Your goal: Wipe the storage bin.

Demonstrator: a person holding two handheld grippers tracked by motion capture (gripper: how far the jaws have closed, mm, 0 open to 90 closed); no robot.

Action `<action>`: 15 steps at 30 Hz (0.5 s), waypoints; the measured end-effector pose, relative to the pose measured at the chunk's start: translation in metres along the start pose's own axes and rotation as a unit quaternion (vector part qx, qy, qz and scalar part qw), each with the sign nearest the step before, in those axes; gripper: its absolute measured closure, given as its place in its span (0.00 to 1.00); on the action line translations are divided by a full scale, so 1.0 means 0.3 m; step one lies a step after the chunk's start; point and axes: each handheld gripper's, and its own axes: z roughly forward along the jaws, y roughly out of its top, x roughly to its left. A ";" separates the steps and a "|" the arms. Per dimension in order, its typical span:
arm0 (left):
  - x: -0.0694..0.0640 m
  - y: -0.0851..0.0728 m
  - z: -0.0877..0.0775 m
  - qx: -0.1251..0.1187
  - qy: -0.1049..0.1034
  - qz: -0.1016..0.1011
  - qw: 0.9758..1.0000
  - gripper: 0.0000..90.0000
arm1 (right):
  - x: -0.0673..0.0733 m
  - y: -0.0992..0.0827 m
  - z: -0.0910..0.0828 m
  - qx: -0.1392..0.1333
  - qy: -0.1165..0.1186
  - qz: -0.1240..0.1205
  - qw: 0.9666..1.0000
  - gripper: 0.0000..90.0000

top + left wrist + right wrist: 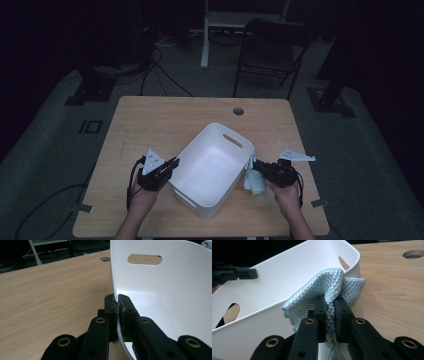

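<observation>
In the high view we see a wooden table in the middle of the frame, with a white plastic basket sitting at an angle just right of centre. Our left gripper comes in at the lower left and bites onto the basket's left rim. Our right gripper sits at the lower right, just beside the basket's right wall, with a pale blue cloth bunched under its tip. A dark folding chair stands beyond the table at the top of the frame.

In the left gripper view the left gripper stands at lower centre, its jaws pressed together on the thin edge of the basket, which takes up the right half. A slot handle shows in the wall at the upper right. The bare table spreads across the left half.

In the right gripper view the right gripper rises from the bottom centre and pinches a fold of the quilted cloth between its jaws. The cloth lies against the outside of the basket, near its rim, in the middle of the frame. The left gripper holds the far rim at the upper left. The table shows at the right.
</observation>
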 end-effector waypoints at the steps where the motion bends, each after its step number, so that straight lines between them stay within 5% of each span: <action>1: 0.000 0.000 0.000 0.000 0.000 0.003 1.000 0.96 | -0.001 0.000 0.002 0.002 -0.001 0.000 1.000 0.91; 15: -0.003 0.001 -0.001 0.001 -0.002 0.008 1.000 0.94 | -0.054 -0.045 0.067 0.034 -0.014 0.020 0.999 0.91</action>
